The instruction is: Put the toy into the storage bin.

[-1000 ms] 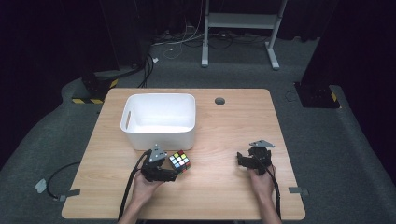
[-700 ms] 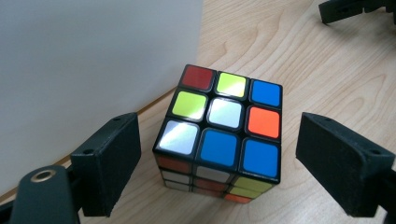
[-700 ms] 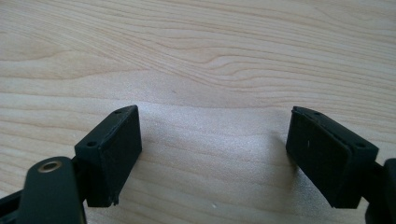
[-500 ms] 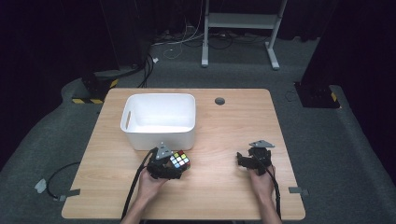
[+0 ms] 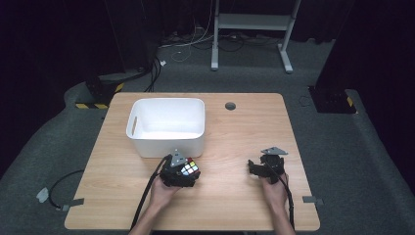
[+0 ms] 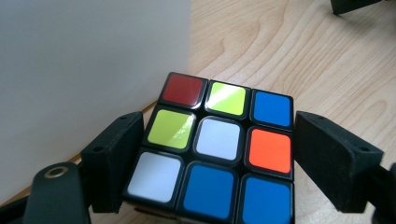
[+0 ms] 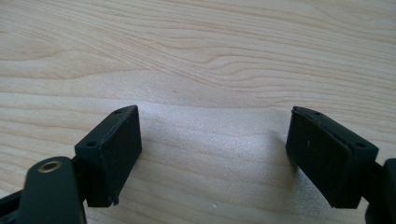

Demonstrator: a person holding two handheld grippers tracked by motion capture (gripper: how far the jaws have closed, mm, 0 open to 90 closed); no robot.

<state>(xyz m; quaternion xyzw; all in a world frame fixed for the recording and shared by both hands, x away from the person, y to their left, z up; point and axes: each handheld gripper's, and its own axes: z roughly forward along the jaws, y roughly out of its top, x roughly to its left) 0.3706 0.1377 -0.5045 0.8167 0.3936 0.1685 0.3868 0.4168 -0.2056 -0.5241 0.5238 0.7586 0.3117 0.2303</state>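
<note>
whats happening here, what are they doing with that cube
A person works at a wooden table with a gripper in each hand. The left gripper has just been closing its jaws around a scrambled puzzle cube, which sits on the table right beside a white bin. The left jaw looks against the cube's side, while a thin gap seems to remain at the right, so no firm grip shows yet. The right gripper sits open and empty, low over bare wood.

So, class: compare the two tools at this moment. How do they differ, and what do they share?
The left tool has a colour cube between its jaws, which have just been closing; the right tool has bare table between its jaws. The left tool sits by the white bin; the right tool sits apart from it. Both have black jaws.
</note>
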